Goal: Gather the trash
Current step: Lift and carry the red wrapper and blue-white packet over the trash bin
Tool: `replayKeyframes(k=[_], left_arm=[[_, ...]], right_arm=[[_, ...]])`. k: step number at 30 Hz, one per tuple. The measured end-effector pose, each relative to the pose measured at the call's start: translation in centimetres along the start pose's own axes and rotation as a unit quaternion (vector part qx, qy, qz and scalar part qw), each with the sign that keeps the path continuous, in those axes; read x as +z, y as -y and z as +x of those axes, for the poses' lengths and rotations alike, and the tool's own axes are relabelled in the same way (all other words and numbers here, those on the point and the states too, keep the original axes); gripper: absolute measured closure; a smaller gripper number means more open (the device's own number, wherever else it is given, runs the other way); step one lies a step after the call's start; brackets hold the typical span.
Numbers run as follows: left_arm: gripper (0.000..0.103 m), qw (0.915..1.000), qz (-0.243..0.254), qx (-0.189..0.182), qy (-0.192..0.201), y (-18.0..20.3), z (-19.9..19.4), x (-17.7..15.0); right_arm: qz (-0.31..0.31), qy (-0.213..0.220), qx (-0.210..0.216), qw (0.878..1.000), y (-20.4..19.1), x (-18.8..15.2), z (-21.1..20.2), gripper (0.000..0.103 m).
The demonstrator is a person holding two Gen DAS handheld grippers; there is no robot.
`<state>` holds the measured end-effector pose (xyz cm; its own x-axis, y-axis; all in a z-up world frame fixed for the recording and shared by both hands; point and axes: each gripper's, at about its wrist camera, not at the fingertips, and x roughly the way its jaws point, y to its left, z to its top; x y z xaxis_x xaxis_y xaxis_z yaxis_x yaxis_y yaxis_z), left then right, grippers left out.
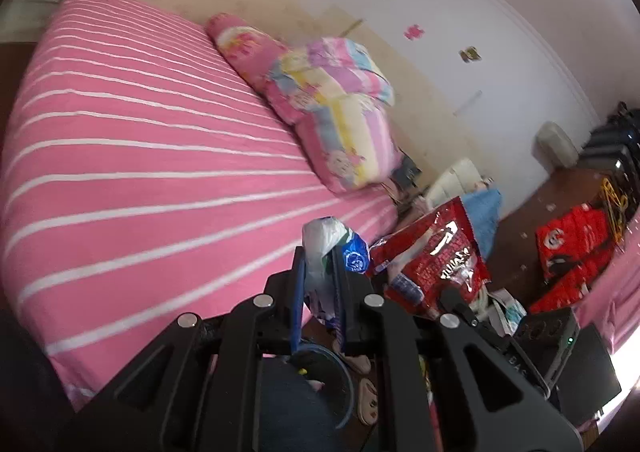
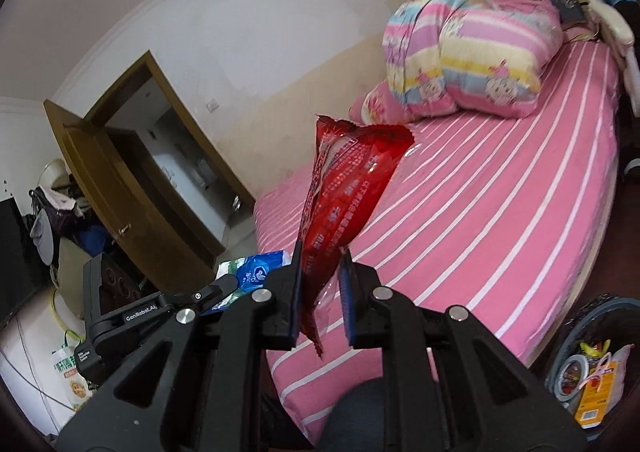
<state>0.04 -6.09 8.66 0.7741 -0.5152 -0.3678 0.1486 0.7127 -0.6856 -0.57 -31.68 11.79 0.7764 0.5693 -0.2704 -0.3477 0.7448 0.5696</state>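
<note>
The left gripper (image 1: 320, 272) is clenching a crumpled white and blue plastic wrapper (image 1: 334, 246) between its 2 fingers, the wrapper sticking up past the fingertips above the edge of the pink striped bed (image 1: 140, 171). The right gripper (image 2: 322, 272) is pinching a red snack bag (image 2: 348, 187) near its lower end, so the bag is standing up and leaning right over the bed (image 2: 500, 211). In the left wrist view the same red snack bag (image 1: 436, 252) is showing just beside the wrapper, and in the right wrist view the wrapper (image 2: 256, 272) is peeking out left of the red bag, so both grippers are sitting close together. A rolled pastel quilt (image 2: 472, 51) is lying at the head of the bed. At the lower right of the right wrist view, what looks like a trash bin (image 2: 568, 340) is holding wrappers, though its outline is blurred.
</note>
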Motion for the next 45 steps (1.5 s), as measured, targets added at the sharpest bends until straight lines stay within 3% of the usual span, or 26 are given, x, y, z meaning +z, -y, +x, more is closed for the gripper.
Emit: replayKeyframes(k=[13, 27, 33, 39, 45], left_arm=[[0.091, 0.9921, 0.036, -0.045, -0.112, 7.1, 8.8, -4.9], [0.091, 0.9731, 0.059, -0.045, -0.218, 10.1, 18.6, -10.5], [0.091, 0.9547, 0.070, -0.032, -0.287, 9.9, 23.8, -14.4], [0.091, 0.9295, 0.086, -0.001, -0.359, 8.4, 28.9, -19.0], [0.091, 0.9118, 0.102, 0.028, -0.397, 7.5, 33.3, -20.9]], right_arm=[[0.031, 0.026, -0.093, 0.995, 6.9, 0.3, -7.4, 0.086], [0.086, 0.021, -0.181, 0.980, 15.7, -1.7, -10.6, 0.086], [0.079, -0.023, -0.250, 0.965, 19.1, -3.5, -10.3, 0.086], [0.092, -0.072, -0.307, 0.945, 23.0, -6.0, -9.6, 0.086], [0.121, -0.123, -0.348, 0.921, 27.1, -8.5, -8.4, 0.086]])
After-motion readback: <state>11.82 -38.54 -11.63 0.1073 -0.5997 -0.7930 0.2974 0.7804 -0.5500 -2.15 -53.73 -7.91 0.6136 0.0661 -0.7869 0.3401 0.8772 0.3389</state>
